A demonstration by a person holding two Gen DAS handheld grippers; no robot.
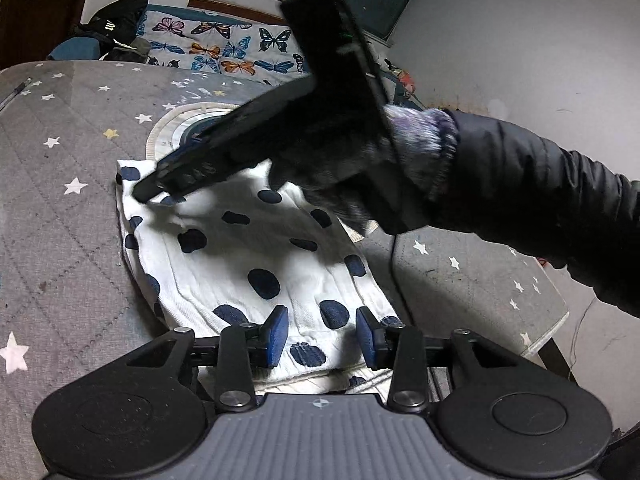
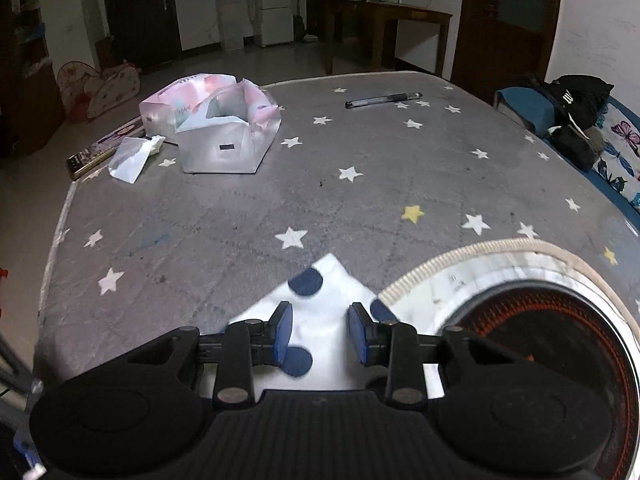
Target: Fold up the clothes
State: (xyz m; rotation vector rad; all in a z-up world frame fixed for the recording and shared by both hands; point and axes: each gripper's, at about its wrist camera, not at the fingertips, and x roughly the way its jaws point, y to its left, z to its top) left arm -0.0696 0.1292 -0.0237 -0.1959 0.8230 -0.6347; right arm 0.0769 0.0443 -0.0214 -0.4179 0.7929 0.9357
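Left gripper (image 1: 322, 334): nearest the lens in the left wrist view, jaws spread, blue pads (image 1: 277, 336) apart over the near edge of the garment, nothing pinched between them.
Garment (image 1: 256, 256): white cloth with dark blue spots, lying flat and folded on the grey star-print cover (image 1: 56, 216); it runs from 6 o'clock up toward 10 o'clock in the left wrist view.
Right gripper, from the left wrist view (image 1: 144, 194): reaches in from 3 o'clock, held by a dark gloved hand (image 1: 344, 168) with a black sleeve; its tip sits at the garment's far corner near 9 o'clock. Motion blur there; from this view I cannot tell whether it pinches the cloth.
Right gripper, own view (image 2: 319, 334): jaws spread, blue pads (image 2: 283, 334) standing either side of the garment's pointed corner (image 2: 320, 280), which lies blurred under and between them; no grip on the cloth shows.
Tissue pack (image 2: 216, 128): torn open, pink and white, at 10 o'clock on the cover.
Pen (image 2: 383, 100): at 12 o'clock, lying well apart from the garment.
Round heater (image 2: 536, 344): at 4 o'clock, its cream rim just beside the garment's corner.
Butterfly quilt (image 1: 224, 46): at 11 o'clock beyond the cover in the left wrist view.
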